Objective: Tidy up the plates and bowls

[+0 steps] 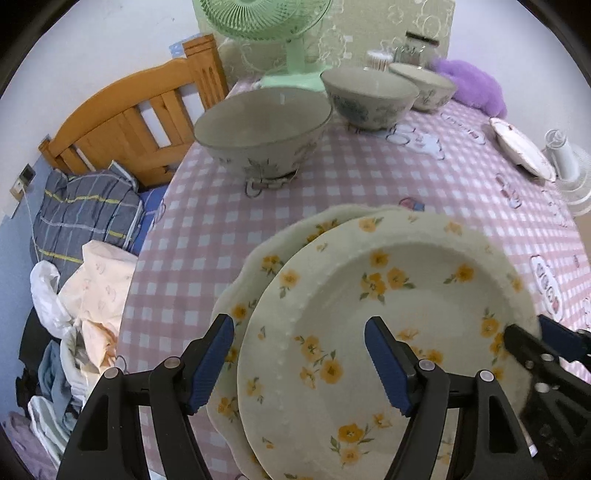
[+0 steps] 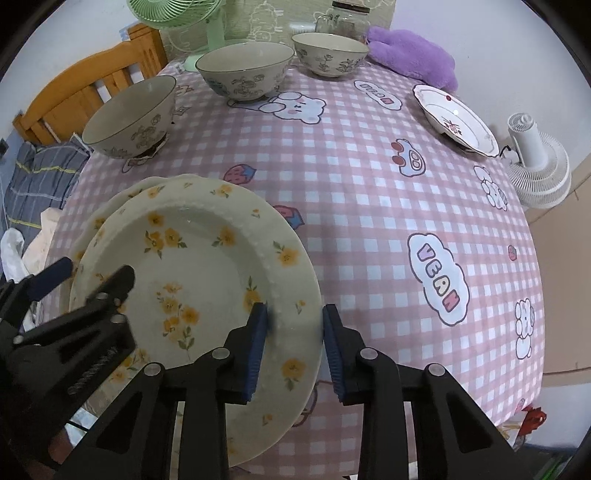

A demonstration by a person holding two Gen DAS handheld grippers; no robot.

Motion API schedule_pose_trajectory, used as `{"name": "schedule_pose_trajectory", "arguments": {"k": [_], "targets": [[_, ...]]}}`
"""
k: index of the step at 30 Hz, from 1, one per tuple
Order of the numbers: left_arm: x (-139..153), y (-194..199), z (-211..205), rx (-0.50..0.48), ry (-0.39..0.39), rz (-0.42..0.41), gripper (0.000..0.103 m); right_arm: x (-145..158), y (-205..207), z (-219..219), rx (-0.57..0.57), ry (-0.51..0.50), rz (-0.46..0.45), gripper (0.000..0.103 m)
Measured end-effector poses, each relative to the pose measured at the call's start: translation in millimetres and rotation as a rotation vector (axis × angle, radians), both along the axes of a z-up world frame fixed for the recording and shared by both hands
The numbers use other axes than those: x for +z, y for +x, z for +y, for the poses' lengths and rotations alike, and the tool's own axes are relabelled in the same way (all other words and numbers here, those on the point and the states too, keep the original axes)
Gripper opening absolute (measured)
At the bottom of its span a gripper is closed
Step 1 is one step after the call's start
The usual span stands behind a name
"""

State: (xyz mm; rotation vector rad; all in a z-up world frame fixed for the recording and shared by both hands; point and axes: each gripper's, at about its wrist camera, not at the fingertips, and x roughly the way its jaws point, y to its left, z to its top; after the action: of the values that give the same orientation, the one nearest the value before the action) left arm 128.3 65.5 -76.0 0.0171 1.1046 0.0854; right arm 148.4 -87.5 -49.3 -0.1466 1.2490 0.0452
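Two cream plates with yellow flowers lie stacked at the near left of the table. The top plate (image 1: 388, 295) (image 2: 207, 266) sits shifted right on the lower plate (image 1: 266, 258) (image 2: 129, 192). My left gripper (image 1: 299, 363) (image 2: 86, 277) is open wide, straddling the top plate's left rim. My right gripper (image 2: 293, 347) (image 1: 532, 332) straddles its right rim, jaws narrow, one pad over the plate and one outside the edge; I see no firm press. Three grey floral bowls (image 2: 129, 114) (image 2: 243, 70) (image 2: 328, 51) stand along the far side.
A white plate with a red motif (image 2: 454, 118) (image 1: 521, 144) sits at the far right edge. A green fan (image 2: 207, 33), a glass jar (image 2: 343, 18) and a purple plush (image 2: 410, 55) line the back. A white fan (image 2: 535, 166) stands off the right side, a bed (image 1: 88, 218) left.
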Motion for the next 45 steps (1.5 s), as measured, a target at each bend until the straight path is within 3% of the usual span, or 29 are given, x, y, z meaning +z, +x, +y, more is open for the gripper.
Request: {"name": "schedule_pose_trajectory", "arguments": {"k": [9, 18, 28, 34, 38, 45], "targets": [[1.9, -6.0, -4.4, -0.048, -0.015, -0.003, 0.074, -8.0, 1.1, 20.7, 0.042, -0.022, 0.014, 0.033], [2.1, -8.6, -1.8, -0.073, -0.041, 0.011, 0.075, -9.4, 2.9, 20.3, 0.002, -0.011, 0.017, 0.034], [31.7, -11.8, 3.5, -0.091, -0.056, -0.043, 0.086, 22.9, 0.0, 22.3, -0.004, 0.026, -0.069, 0.035], [47.8, -10.5, 6.0, -0.087, -0.056, -0.071, 0.096, 44.0, -0.4, 9.8, -0.043, 0.044, -0.122, 0.056], [52.1, -9.4, -6.6, -0.1, -0.05, -0.085, 0.097, 57.6, 1.1, -0.4, -0.063, 0.055, -0.166, 0.068], [73.1, -1.3, -39.2, -0.118, -0.066, -0.168, 0.098, 74.6, 10.7, -21.5, -0.043, 0.086, -0.219, 0.07]]}}
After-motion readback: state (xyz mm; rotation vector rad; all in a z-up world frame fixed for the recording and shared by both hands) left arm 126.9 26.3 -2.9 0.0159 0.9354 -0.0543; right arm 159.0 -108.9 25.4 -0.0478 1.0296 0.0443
